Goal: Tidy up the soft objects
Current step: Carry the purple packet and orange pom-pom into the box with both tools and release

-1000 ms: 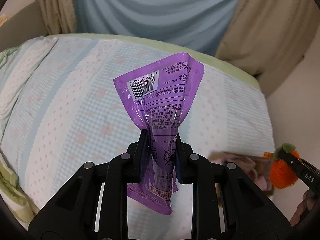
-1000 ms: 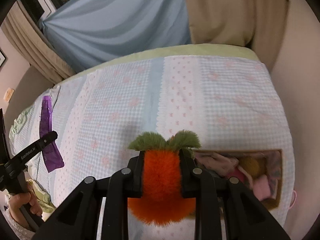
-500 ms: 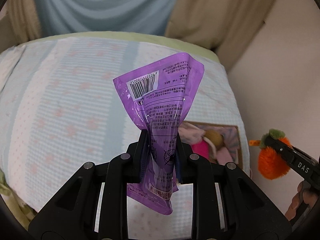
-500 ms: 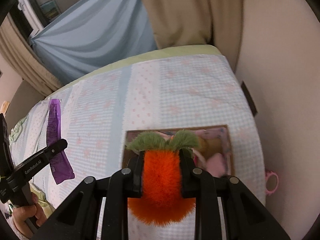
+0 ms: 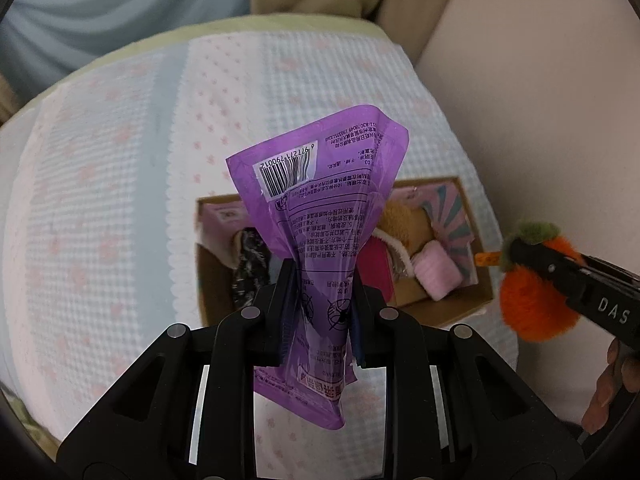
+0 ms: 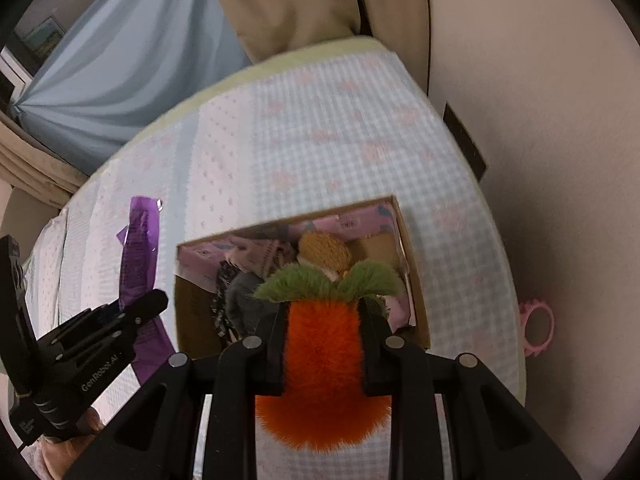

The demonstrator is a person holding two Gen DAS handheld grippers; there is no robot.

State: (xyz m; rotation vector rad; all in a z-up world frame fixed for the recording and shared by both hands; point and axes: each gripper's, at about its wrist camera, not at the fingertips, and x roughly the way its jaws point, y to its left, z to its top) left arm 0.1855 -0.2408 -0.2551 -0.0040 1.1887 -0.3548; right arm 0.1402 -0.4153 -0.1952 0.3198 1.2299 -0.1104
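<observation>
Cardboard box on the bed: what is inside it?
Inside the cardboard box: a tan plush, pink roll, dark speckled fabric and pink patterned cloth. The purple packet and plush carrot cover the rest.

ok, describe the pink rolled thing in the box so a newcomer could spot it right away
Start at the checked bedspread, then the open cardboard box lying on it near the wall. In the left wrist view, look in the box's right part: the pink roll lies beside the tan plush. It is the only pale pink, ribbed cylinder there.
</observation>
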